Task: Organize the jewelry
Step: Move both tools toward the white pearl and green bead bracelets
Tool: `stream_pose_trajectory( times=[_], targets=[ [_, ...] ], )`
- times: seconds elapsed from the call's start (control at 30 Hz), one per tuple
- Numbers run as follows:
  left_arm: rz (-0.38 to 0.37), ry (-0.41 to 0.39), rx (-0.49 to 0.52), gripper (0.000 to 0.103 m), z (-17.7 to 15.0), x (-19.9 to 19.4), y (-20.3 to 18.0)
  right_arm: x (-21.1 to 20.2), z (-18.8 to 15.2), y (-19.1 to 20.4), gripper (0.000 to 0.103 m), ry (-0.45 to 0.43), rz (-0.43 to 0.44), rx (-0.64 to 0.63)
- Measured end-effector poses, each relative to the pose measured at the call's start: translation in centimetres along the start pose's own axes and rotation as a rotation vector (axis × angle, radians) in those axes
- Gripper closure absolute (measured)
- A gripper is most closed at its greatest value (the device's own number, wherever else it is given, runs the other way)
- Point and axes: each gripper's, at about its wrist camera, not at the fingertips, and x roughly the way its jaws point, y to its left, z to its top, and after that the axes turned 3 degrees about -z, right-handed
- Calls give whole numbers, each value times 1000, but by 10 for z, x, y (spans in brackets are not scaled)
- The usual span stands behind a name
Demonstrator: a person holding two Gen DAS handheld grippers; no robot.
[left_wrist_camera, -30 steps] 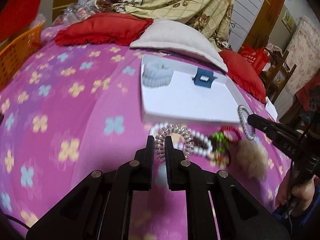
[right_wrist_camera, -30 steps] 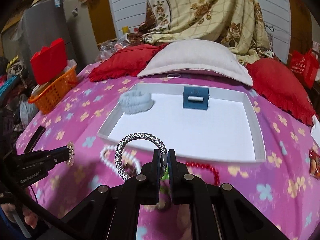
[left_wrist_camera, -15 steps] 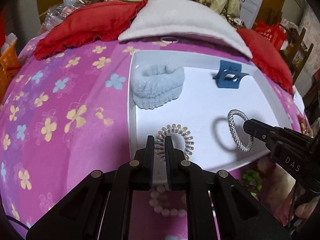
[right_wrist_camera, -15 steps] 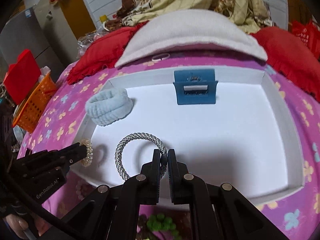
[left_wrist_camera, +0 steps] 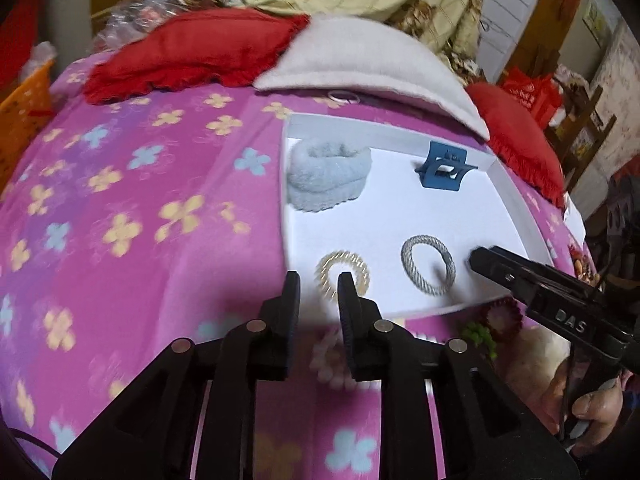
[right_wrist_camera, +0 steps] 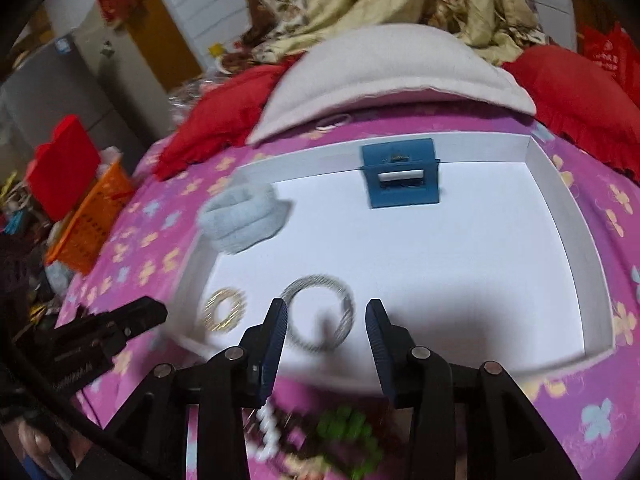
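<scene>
bed (left_wrist_camera: 120, 208) under pink flowered cover | white tray (right_wrist_camera: 576, 240) on it holds fluffy scrunchie (left_wrist_camera: 328, 174), blue claw clip (right_wrist_camera: 400, 178), silver woven ring (right_wrist_camera: 320, 314), gold coil tie (left_wrist_camera: 343, 276) | left tool (left_wrist_camera: 318, 280) jaws opening, coil tie lies free beyond | right tool (right_wrist_camera: 326, 312) jaws opening, silver ring loose between them

White raised letters reading "DAS" are showing on the black body of the right claw (left_wrist_camera: 476, 258) in the left wrist view. Print on the left claw (right_wrist_camera: 162, 312) in the right wrist view is blurring beyond reading.
</scene>
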Motion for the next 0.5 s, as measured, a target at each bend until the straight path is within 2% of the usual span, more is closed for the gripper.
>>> stream_pose_trajectory(
  times=[0.03, 0.13, 0.2, 0.33, 0.43, 0.5],
  targets=[
    [6, -11, -13, 73, -6, -8, 2, -4, -4, 3, 64, 0, 14, -11],
    [12, -70, -63, 63, -38, -37, 12, -12, -26, 15, 64, 19, 99, -44],
    [35, -96, -79, 63, -56, -45, 15, -7, -39, 23, 64, 55, 153, -50],
    [110, -158, -71, 63, -88, -48, 21, 10, -46, 32, 64, 87, 148, -42],
    [163, -176, -57, 63, -98, -45, 28, 25, -46, 34, 64, 126, 155, 0],
    [170, -177, -67, 63, -102, -44, 36, 29, -49, 36, 64, 150, 183, 16]
  ],
)
